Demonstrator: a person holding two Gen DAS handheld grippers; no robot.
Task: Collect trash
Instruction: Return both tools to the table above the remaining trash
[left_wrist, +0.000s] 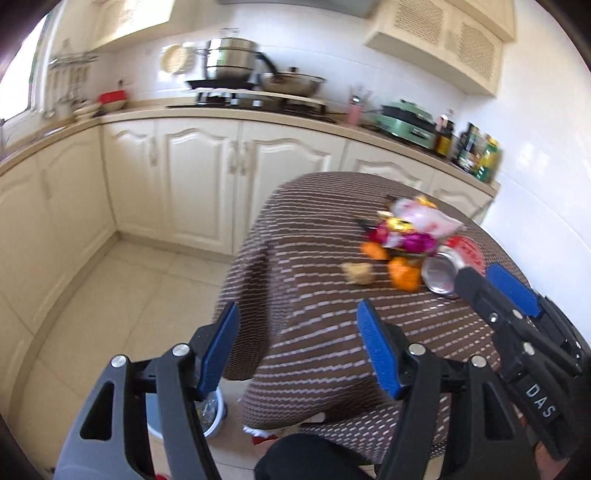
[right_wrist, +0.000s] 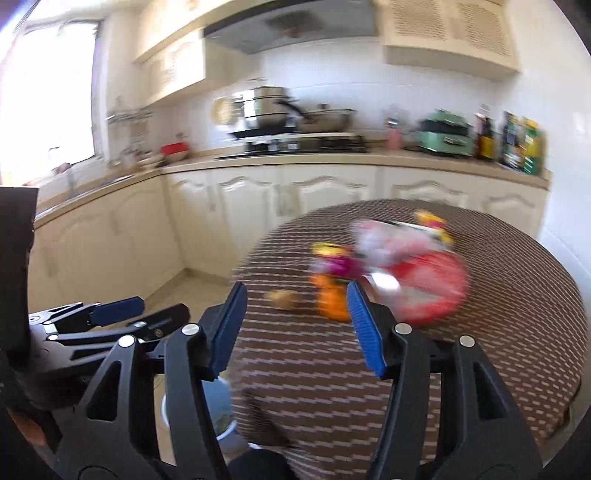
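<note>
On a round table with a brown striped cloth (left_wrist: 325, 332) lies a heap of trash: orange peels (left_wrist: 404, 275), pink wrappers (left_wrist: 417, 242), a pale plastic bag (left_wrist: 428, 219), a brownish lump (left_wrist: 358, 273) and a red can (left_wrist: 439, 273) on its side. My left gripper (left_wrist: 299, 343) hangs open over the table's near left edge, with nothing between its blue pads. My right gripper (right_wrist: 295, 325) is also open and empty, short of the blurred heap's orange peel (right_wrist: 332, 299) and lump (right_wrist: 282, 298). In the left wrist view the right gripper (left_wrist: 478, 271) sits close to the can.
A small bin (left_wrist: 210, 413) holding some rubbish stands on the tiled floor (left_wrist: 122, 295) beside the table. Cream cabinets (left_wrist: 199, 177) and a counter with stove pots (left_wrist: 229, 62), a green appliance (left_wrist: 406, 122) and bottles (left_wrist: 476, 151) run behind. Dark clothing (left_wrist: 306, 458) shows at the bottom edge.
</note>
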